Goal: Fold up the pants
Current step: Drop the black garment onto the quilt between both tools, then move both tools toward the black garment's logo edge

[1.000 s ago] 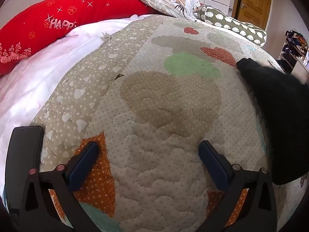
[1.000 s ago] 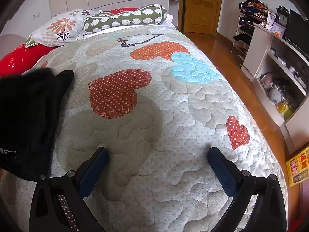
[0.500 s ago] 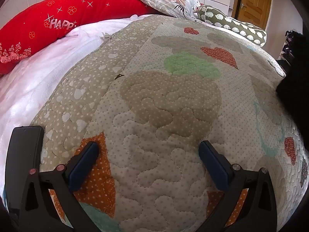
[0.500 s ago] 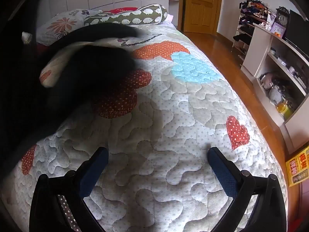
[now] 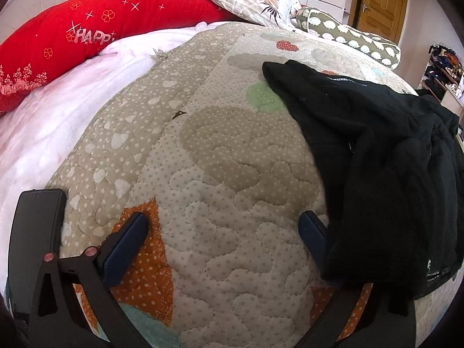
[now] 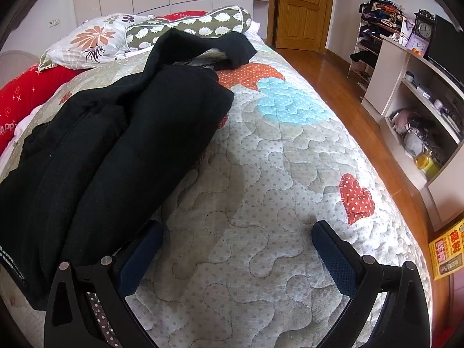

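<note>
- Nearest, the left gripper (image 5: 223,233) has its fingers spread wide over the quilt (image 5: 220,174) and pinches nothing; the edge of the pants lies against its right finger and drapes over it.
- The right gripper (image 6: 237,245) also has its fingers spread and empty, with the pants touching the outer side of its left finger.
- A dark phone (image 5: 36,232) lies at the near left edge of the bed, just beside the left gripper.
- The black pants (image 6: 121,145) lie in a rumpled heap between the two grippers, running from the near edge toward the pillows; one leg is twisted and arches up at the far end, close to the patterned bolster (image 6: 191,26).
- Risks, as I judge them: grabbing the heap as it lies would likely catch several layers and lock in the twist, giving a crooked fold; the black cloth hides seams and edges, so a finger may miss the waistband or pinch quilt with it; a wide sweep on the left could knock the phone off.
- The shelf unit (image 6: 417,121) on the far right holds bags, jars and small clutter, well apart from the bed.
</note>
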Demonstrator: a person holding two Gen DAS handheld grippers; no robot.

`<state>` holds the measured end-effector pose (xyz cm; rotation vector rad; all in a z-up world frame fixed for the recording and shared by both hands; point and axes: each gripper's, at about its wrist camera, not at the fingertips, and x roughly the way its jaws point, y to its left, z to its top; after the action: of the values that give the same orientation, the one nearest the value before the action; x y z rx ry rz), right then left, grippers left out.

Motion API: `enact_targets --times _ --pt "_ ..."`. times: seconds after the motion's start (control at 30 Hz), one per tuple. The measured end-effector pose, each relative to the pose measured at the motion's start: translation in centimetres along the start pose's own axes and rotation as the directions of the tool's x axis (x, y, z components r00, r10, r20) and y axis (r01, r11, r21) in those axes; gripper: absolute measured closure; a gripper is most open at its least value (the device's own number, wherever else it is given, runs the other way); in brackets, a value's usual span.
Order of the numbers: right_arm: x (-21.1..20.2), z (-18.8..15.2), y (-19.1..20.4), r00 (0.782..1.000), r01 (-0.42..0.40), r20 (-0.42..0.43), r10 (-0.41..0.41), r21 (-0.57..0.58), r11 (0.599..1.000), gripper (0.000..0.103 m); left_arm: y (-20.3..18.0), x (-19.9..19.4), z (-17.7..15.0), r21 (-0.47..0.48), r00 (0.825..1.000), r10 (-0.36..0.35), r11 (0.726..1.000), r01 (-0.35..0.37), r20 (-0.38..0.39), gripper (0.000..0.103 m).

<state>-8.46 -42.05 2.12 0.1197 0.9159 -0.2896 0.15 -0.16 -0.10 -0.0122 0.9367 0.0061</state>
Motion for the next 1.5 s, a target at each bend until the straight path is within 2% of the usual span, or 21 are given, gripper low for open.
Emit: enact_targets --times 0.23,0.4,0.53,0.63,0.73,0.83,1.0,1.5 --pt "0.0 0.0 0.0 1.000 -0.001 0.001 0.001 0.000 1.000 0.000 -0.5 0.0 0.0 0.004 1.000 0.007 1.000 -0.007 -0.003 0.000" --pt "0.0 -0.1 -0.1 1.000 0.000 0.001 0.000 0.000 1.000 0.000 -0.1 -1.1 0.3 0.014 0.998 0.005 1.000 -0.004 -0.062 0.000" --pt "-0.1 0.1 0.2 1.000 0.013 -0.011 -0.013 -0.010 1.000 0.000 0.2 -4.3 -0.2 -0.020 1.000 0.027 0.999 -0.027 0.000 0.000" --pt "-1.0 0.2 0.0 1.000 -0.009 -0.011 0.009 0.015 1.000 0.000 -0.1 -7.3 -0.5 -0.012 0.998 0.017 1.000 -0.016 0.064 0.000" --pt "-3.7 -0.4 -0.6 0.996 -0.074 0.059 0.070 0.067 0.995 0.000 -0.5 -9.9 -0.7 0.000 0.993 -0.005 1.000 0.005 0.116 0.000" --pt "-6.5 -0.8 -0.2 0.987 -0.115 0.120 0.110 0.039 0.993 0.000 -1.2 -11.8 -0.8 0.011 0.988 -0.031 1.000 0.030 0.153 0.000" --pt "-9.7 -1.0 1.3 0.973 -0.143 0.181 0.143 -0.010 0.990 0.000 -2.8 -12.7 -0.6 0.034 0.982 -0.071 0.997 0.066 0.174 0.000" --pt "-11.9 -1.7 4.4 0.961 -0.182 0.198 0.195 -0.085 0.980 0.000 -6.7 -14.7 -1.8 0.108 0.970 -0.123 0.989 0.102 0.210 0.000"
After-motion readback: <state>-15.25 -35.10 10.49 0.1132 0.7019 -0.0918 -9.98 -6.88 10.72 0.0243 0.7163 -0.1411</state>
